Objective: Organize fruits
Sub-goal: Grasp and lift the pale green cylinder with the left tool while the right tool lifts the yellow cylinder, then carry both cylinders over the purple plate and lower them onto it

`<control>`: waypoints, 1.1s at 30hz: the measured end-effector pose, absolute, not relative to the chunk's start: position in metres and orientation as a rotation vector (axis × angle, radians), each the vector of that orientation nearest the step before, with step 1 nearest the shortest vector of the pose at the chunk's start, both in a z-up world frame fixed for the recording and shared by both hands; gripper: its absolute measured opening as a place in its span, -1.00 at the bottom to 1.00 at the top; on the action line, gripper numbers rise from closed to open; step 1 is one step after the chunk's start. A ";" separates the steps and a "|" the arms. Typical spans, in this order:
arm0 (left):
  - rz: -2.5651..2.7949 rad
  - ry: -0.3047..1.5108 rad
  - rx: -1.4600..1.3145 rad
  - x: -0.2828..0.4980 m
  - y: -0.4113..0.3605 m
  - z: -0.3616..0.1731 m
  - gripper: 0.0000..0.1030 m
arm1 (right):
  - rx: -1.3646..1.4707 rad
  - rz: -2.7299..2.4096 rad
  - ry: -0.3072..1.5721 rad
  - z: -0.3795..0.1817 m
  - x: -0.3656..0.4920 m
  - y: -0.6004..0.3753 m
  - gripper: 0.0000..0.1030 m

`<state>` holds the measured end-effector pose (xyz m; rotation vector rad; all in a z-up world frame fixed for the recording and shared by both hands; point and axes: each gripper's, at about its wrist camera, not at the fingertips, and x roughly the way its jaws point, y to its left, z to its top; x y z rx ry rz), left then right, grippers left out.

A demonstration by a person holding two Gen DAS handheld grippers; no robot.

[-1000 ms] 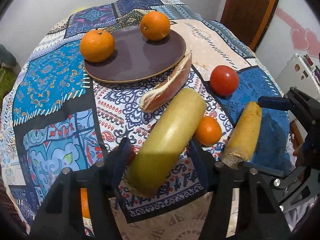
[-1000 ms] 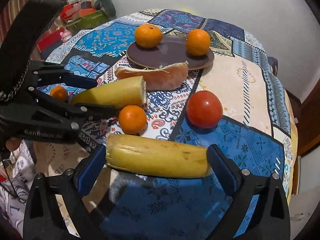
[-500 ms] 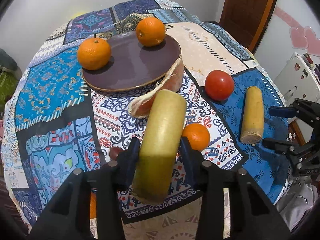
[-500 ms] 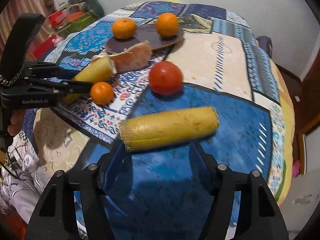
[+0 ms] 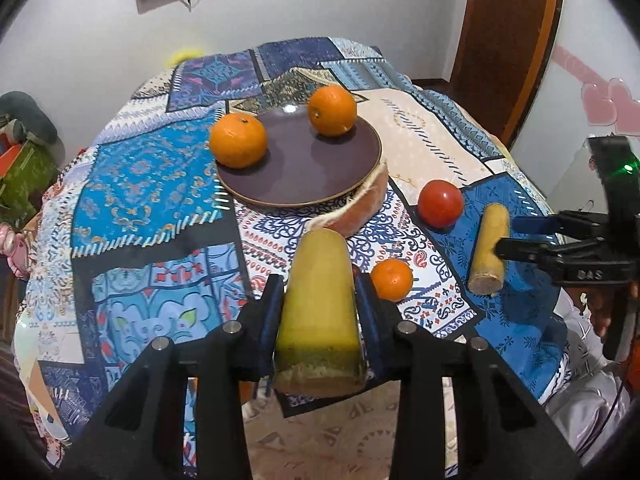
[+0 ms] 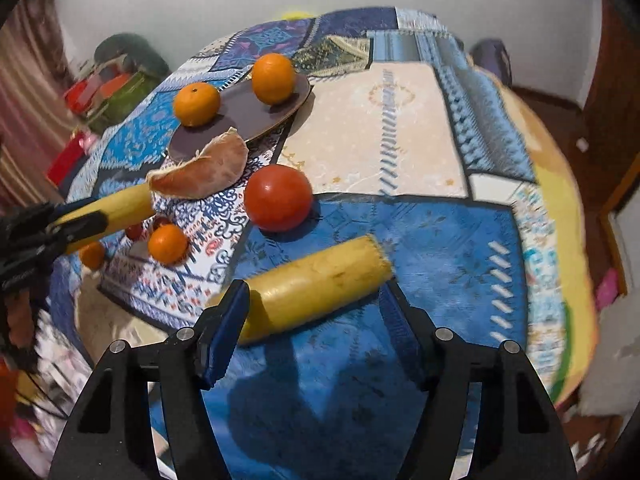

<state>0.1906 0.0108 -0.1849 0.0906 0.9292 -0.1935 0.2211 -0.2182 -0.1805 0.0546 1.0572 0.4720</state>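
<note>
Right wrist view: the stubby yellow banana piece lies crosswise between the right tool, jaws spread, not yet pinching; the left tool clamps another yellow-green banana piece.

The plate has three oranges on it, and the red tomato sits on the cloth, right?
Not quite. The left wrist view shows only two oranges on the plate. A third, smaller orange lies on the cloth. The red tomato does sit on the cloth.
</note>
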 end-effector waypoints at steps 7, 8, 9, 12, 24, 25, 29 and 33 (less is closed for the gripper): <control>-0.167 0.948 0.064 0.185 0.022 -0.188 -0.29 | 0.071 0.447 1.061 -0.187 0.226 -0.201 0.56; -0.164 0.951 0.055 0.185 0.024 -0.189 -0.29 | 0.069 0.451 1.064 -0.188 0.227 -0.199 0.59; -0.160 0.954 0.042 0.184 0.027 -0.189 -0.29 | 0.073 0.458 1.073 -0.190 0.229 -0.198 0.59; -0.146 0.959 0.031 0.182 0.031 -0.189 -0.29 | 0.147 0.497 1.125 -0.202 0.234 -0.200 0.49; -0.229 1.086 0.088 0.182 0.010 -0.219 -0.31 | 0.007 0.517 1.073 -0.187 0.211 -0.213 -0.23; -0.228 1.086 0.104 0.183 0.007 -0.219 -0.31 | -0.003 0.525 1.074 -0.187 0.207 -0.217 -0.23; -0.250 1.104 0.084 0.189 0.004 -0.218 -0.32 | -0.047 0.543 1.086 -0.186 0.205 -0.223 -0.24; -0.252 1.124 0.088 0.199 0.000 -0.222 -0.32 | -0.039 0.552 1.081 -0.183 0.212 -0.224 -0.23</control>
